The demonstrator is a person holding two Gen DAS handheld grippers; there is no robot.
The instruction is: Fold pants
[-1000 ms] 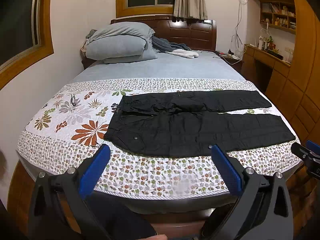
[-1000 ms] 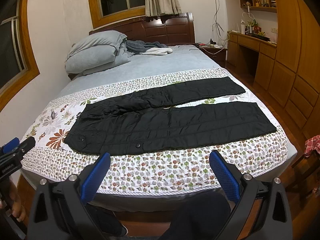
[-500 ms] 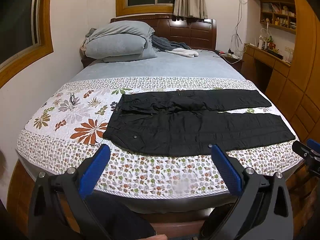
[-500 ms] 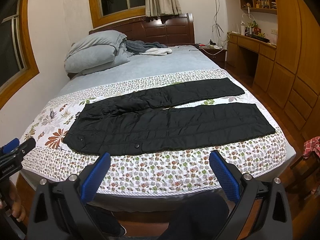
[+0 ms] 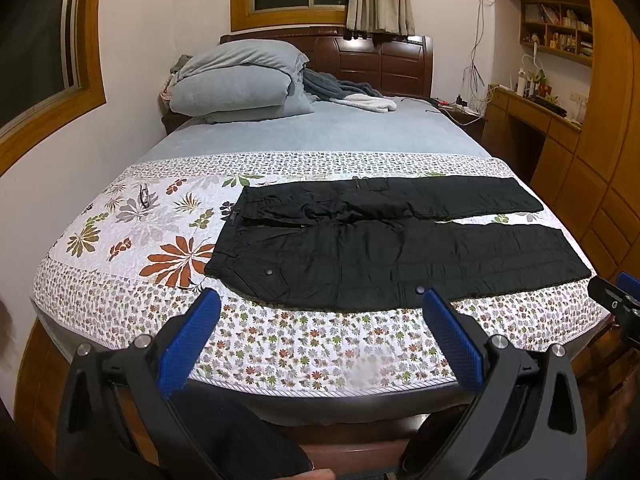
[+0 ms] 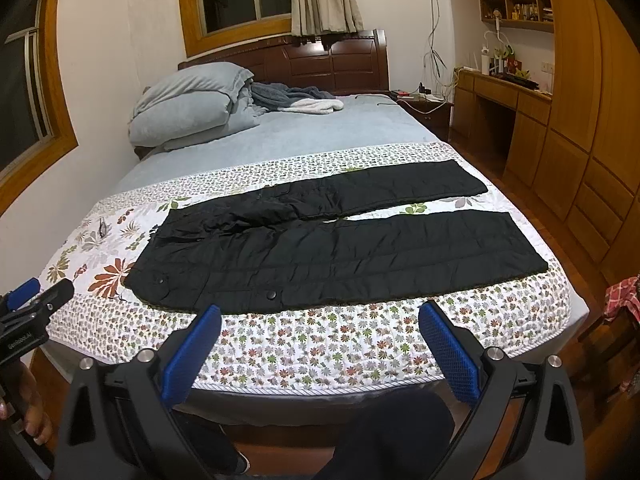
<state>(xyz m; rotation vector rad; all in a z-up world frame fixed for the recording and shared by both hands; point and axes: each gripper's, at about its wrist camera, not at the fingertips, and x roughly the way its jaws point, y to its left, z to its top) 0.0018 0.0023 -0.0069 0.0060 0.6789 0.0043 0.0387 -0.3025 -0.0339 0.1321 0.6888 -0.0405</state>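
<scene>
Black quilted pants (image 5: 384, 248) lie flat, unfolded, on the floral patterned quilt (image 5: 120, 240) covering the wooden bed; waistband at 9 o'clock, both legs running toward 3 o'clock, slightly apart. Left gripper (image 5: 320, 336) has blue-padded jaws spread wide, holding nothing, near the bed's front edge. Right gripper (image 6: 320, 340) likewise spread, empty. Grey folded pillows (image 5: 240, 80) sit at 11 o'clock.

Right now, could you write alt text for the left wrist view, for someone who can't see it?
Black pants lie spread flat, legs apart, on a floral quilt covering a bed's foot. The left gripper hovers open before the near edge, holding nothing. Pillows sit stacked by the wooden headboard.
</scene>
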